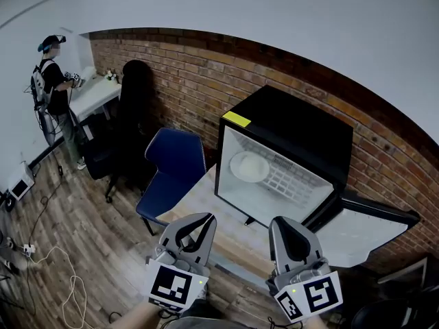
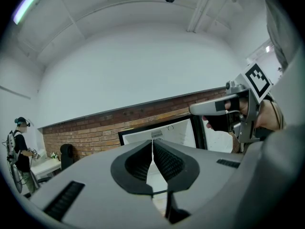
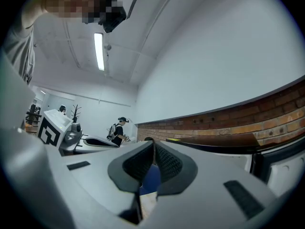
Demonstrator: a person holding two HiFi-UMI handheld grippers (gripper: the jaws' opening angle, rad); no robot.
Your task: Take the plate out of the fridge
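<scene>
Far left: person [image 1: 51, 74] standing at a white desk [image 1: 96, 91]. Rough red brick wall [image 1: 199, 67] runs behind; wood-plank floor [image 1: 62, 211].

Blue moulded chair [image 1: 171, 170] just beside a pale table [image 1: 206, 197].

Left gripper [image 1: 197, 219]: grey, smooth, jaws clenched tip to tip, nothing between them. Black-and-white square marker on its cube, no lettering.

Black boxy fridge [image 1: 288, 129] on the table, white inside. Yellow label [image 1: 236, 119] on its top front corner, print too small to read.

Plate [image 1: 249, 165]: round, white, lying on the wire shelf [image 1: 291, 177] at the left of the fridge's interior, beyond both grippers and well apart from them.

Right gripper [image 1: 288, 222]: jaws likewise closed, empty; same marker pattern.

Fridge door [image 1: 363, 228] swung open to the right
</scene>
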